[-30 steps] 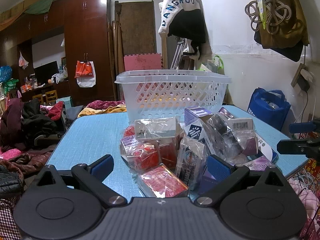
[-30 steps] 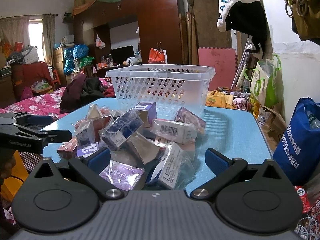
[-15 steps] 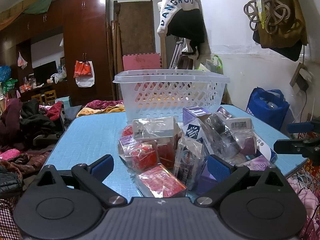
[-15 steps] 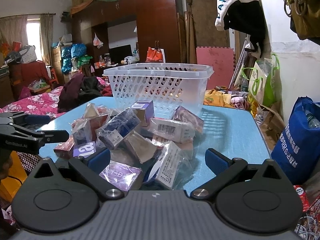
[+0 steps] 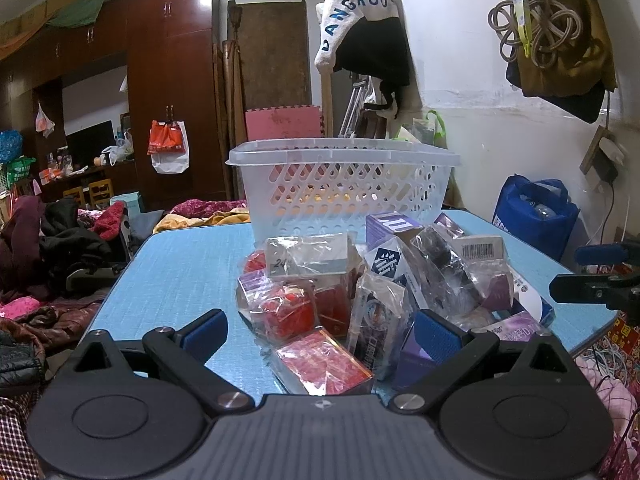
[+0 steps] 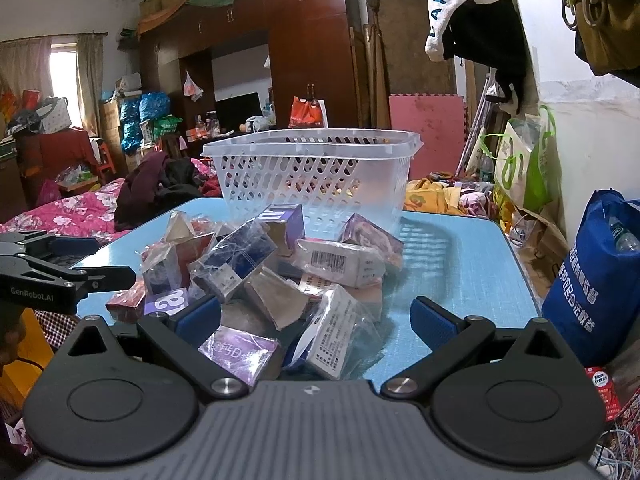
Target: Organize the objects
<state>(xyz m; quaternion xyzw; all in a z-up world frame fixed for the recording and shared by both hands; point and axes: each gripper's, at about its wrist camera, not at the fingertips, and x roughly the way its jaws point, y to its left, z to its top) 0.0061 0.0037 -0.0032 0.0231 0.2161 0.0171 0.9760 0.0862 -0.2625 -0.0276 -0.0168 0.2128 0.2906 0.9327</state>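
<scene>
Low in the left wrist view the left gripper [image 5: 320,330] has its blue-padded fingers [image 5: 206,330] spread wide with nothing between the pads; a red box [image 5: 324,364] in clear wrap lies on the table just ahead of them, at lower centre of the frame. The right gripper [image 6: 318,320] is likewise spread wide and empty, and between its fingers, low in the right wrist view, sit a purple box [image 6: 240,350] and a white wrapped box [image 6: 334,334] standing tilted. Both grippers face the same pile of boxes [image 5: 372,280] heaped in the middle of the blue table [image 5: 172,276], most of them in crinkled clear bags: red ones at the left of the heap, a barcoded white box [image 6: 340,260] lying flat, a violet box [image 5: 390,224] at the back. Each gripper shows at the other's frame edge, the right one at the far right of the left view, the left one at the far left of the right view. Behind the pile, touching or nearly touching its back edge, a white lattice basket [image 5: 344,184] stands upright at centre frame. Beyond the table, a blue bag [image 6: 596,280] sits by the wall at right, a dark wardrobe [image 5: 172,92] fills the upper left, and a white hoodie [image 5: 364,28] hangs at top centre.
</scene>
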